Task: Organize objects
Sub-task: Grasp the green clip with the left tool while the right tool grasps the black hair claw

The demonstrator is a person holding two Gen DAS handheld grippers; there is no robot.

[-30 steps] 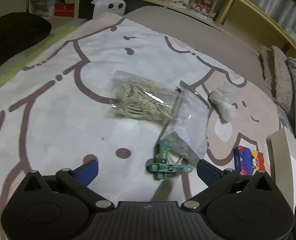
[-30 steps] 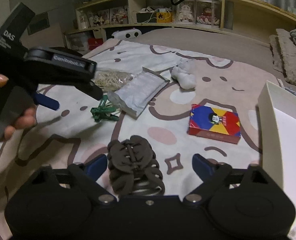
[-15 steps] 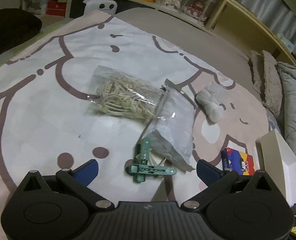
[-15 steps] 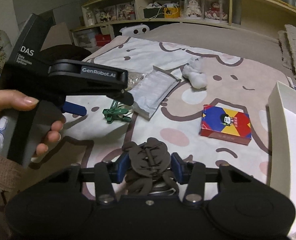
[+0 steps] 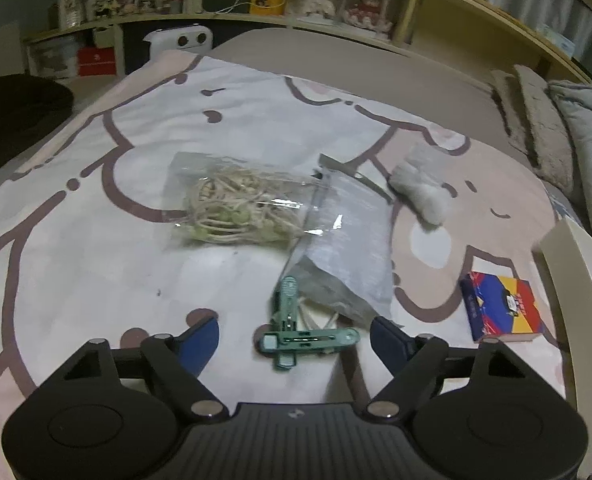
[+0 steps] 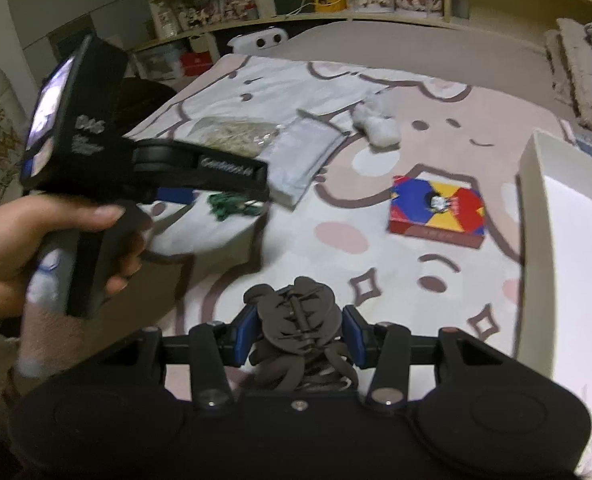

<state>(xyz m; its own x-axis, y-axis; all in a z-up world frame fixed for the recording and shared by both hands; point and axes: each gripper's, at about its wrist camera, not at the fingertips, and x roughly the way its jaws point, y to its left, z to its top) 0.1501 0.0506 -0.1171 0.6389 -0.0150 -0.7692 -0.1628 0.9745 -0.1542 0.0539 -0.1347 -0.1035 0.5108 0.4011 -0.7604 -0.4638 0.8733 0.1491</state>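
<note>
My right gripper [image 6: 300,332] is shut on a dark brown hair claw [image 6: 298,316], its blue pads pressed on both sides of it just above the bedspread. Two green clips [image 5: 308,338] lie crossed on the bedspread between the fingers of my left gripper [image 5: 293,340]. Its jaws are closing, and the pads stand apart from the clips. In the right wrist view the green clips [image 6: 231,206] show partly under the left tool, which a person's hand [image 6: 55,240] holds.
A clear bag of cords [image 5: 235,208], a grey pouch [image 5: 344,248] and a white fluffy item [image 5: 420,188] lie beyond the clips. A colourful card box [image 6: 436,208] sits to the right, beside an open white box [image 6: 568,240]. Shelves line the far wall.
My right gripper has shut on the hair claw. My left gripper has come closer over the green clips, and its fingers now stand narrower around them.
</note>
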